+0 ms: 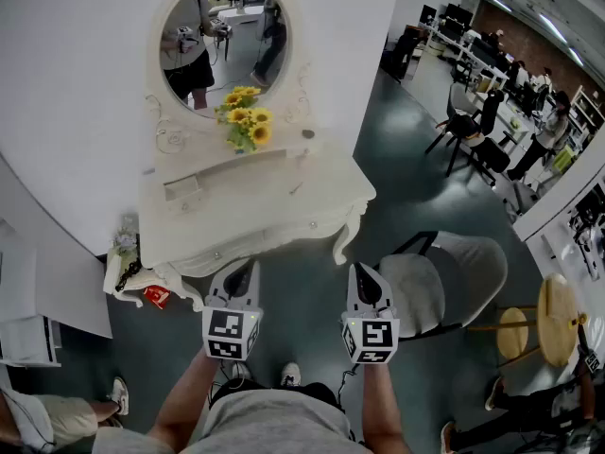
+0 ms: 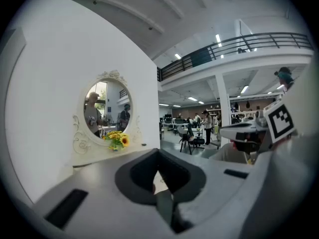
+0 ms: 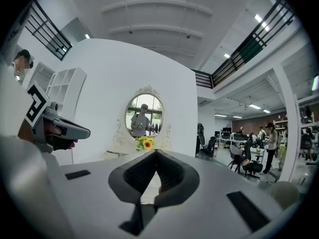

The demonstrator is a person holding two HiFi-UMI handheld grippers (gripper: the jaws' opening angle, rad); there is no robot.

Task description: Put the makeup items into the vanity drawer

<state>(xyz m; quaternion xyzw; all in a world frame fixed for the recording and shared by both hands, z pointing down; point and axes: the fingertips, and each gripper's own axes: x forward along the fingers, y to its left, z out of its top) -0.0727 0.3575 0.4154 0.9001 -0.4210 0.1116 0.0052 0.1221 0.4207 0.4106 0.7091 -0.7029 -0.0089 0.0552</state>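
Note:
A white vanity (image 1: 284, 206) with an oval mirror (image 1: 225, 36) stands against the wall, a bunch of sunflowers (image 1: 246, 121) on its top. Its front drawer (image 1: 232, 251) is closed. A small boxy tray (image 1: 184, 192) and a small dark item (image 1: 307, 133) lie on the top; I cannot make out any makeup items for sure. My left gripper (image 1: 248, 265) and right gripper (image 1: 362, 269) hover side by side just in front of the vanity. Both are shut and hold nothing. The mirror (image 2: 107, 108) and flowers (image 3: 145, 143) show beyond the jaws.
A grey chair (image 1: 444, 282) stands right of the vanity, with round wooden stools (image 1: 558, 315) further right. A red object (image 1: 156, 296) lies on the floor at the vanity's left leg, beside a white cabinet (image 1: 38, 301). Someone's shoe (image 1: 118, 395) shows lower left.

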